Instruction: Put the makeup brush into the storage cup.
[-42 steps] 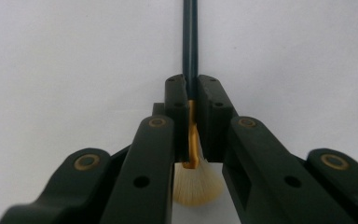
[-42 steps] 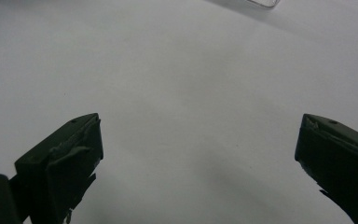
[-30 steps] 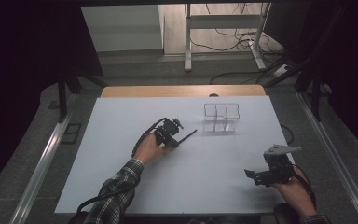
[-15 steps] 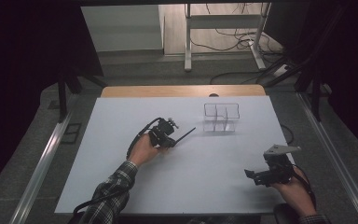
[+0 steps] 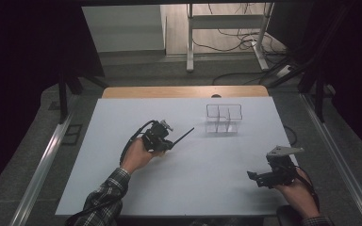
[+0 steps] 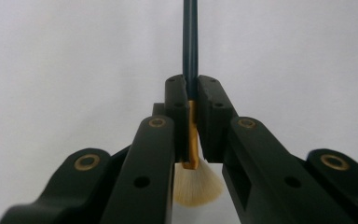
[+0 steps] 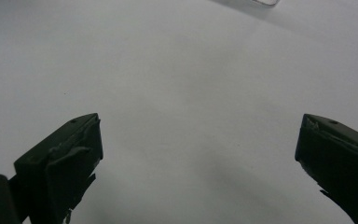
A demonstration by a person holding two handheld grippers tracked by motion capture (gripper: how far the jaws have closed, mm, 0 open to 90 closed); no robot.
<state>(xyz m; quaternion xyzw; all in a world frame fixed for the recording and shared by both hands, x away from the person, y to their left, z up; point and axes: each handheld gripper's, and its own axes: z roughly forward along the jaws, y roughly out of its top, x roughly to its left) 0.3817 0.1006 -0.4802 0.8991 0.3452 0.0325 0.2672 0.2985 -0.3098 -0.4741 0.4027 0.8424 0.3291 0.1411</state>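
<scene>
My left gripper (image 5: 169, 142) is shut on a brush (image 5: 183, 136) above the middle of the white table (image 5: 122, 117). In the left gripper view the jaws clamp the brush's gold ferrule (image 6: 193, 135); its dark handle (image 6: 190, 42) points away and the pale bristles (image 6: 197, 186) fan out toward the camera. The handle's tip aims toward a clear divided organizer (image 5: 223, 118) at the back right. My right gripper (image 5: 252, 175) rests near the table's front right, open, its jaws wide apart with nothing between them (image 7: 200, 154).
The clear organizer's corner (image 7: 261, 2) shows at the top of the right gripper view. A wooden strip (image 5: 184, 92) runs along the table's far edge. Metal rails (image 5: 42, 160) flank both sides. Cables and a stand's legs lie on the floor beyond.
My left gripper with the brush has drifted slightly left and toward the person. The right gripper has stayed in place.
</scene>
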